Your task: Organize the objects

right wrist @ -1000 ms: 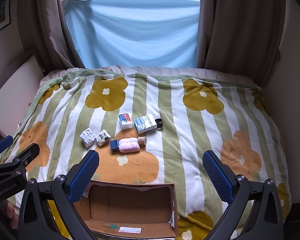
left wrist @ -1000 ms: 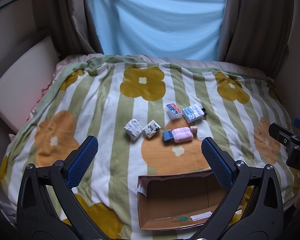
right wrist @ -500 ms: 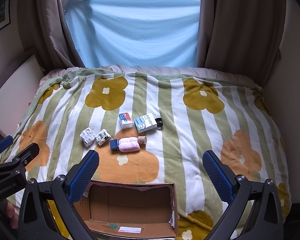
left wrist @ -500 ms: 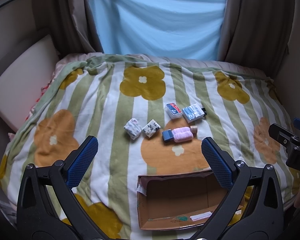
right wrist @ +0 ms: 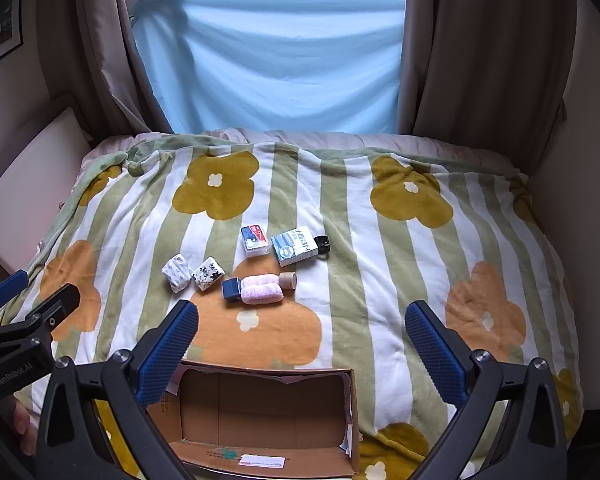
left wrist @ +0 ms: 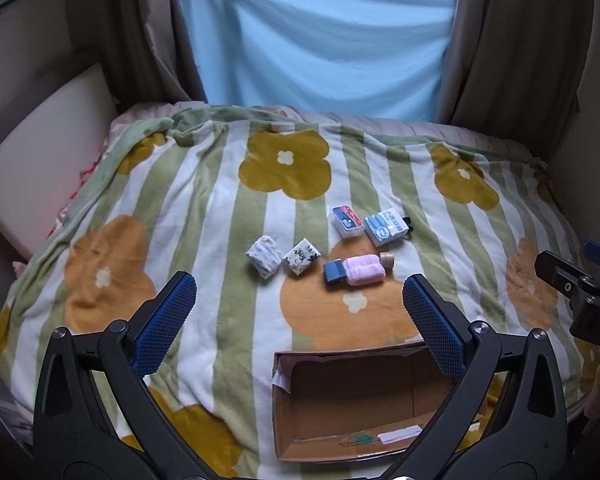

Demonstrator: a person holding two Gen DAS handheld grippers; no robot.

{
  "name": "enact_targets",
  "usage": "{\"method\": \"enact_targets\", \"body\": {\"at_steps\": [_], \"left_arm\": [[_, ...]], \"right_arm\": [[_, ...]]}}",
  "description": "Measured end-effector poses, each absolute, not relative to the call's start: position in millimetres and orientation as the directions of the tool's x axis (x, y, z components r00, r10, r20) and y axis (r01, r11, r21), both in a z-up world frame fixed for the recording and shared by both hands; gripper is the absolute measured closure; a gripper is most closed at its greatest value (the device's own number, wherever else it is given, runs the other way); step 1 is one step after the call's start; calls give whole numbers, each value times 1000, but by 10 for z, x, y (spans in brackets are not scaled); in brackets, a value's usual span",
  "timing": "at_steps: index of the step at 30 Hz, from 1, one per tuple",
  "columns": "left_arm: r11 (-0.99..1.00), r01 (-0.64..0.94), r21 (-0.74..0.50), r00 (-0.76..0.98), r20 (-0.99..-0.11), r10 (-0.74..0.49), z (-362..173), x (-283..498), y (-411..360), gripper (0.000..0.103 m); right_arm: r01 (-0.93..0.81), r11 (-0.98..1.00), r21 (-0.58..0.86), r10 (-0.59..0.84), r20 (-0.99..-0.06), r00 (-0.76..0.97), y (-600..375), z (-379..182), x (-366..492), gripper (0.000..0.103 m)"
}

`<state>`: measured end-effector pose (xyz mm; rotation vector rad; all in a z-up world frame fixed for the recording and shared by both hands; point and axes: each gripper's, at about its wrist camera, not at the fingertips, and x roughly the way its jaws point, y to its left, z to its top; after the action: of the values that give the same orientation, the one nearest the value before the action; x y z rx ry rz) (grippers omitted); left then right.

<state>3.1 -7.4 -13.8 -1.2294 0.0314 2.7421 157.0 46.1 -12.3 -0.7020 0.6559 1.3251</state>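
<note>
Both the left tongs (left wrist: 300, 312) and right tongs (right wrist: 302, 340) are held released above an open cardboard box (right wrist: 260, 412) on the bed's blanket (right wrist: 380, 280). The small items (right wrist: 256, 272) are clustered beyond it, untouched. "CenRobot.AI" is read on the left tool's body.

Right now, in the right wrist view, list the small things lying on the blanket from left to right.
White patterned packet → black-and-white packet → blue box → pink towel roll → tan cap → blue-and-white carton → black clip.

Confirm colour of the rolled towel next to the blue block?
Pale pink rolled towel; clearest in the right wrist view.
</note>
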Motion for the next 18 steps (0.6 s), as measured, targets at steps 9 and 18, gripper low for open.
{"method": "enact_targets", "body": {"at_steps": [9,18], "left_arm": [[-990,-136,-40,-650,-750,120,-172,-9,-89,1],[-991,-123,-58,-606,-786,122,-346,-359,-282,1]], "right_arm": [[-989,131,-74,619,-773,140,457,-153,1551,0],[-991,119,-60,594,-795,119,629,-316,1552,0]]}}
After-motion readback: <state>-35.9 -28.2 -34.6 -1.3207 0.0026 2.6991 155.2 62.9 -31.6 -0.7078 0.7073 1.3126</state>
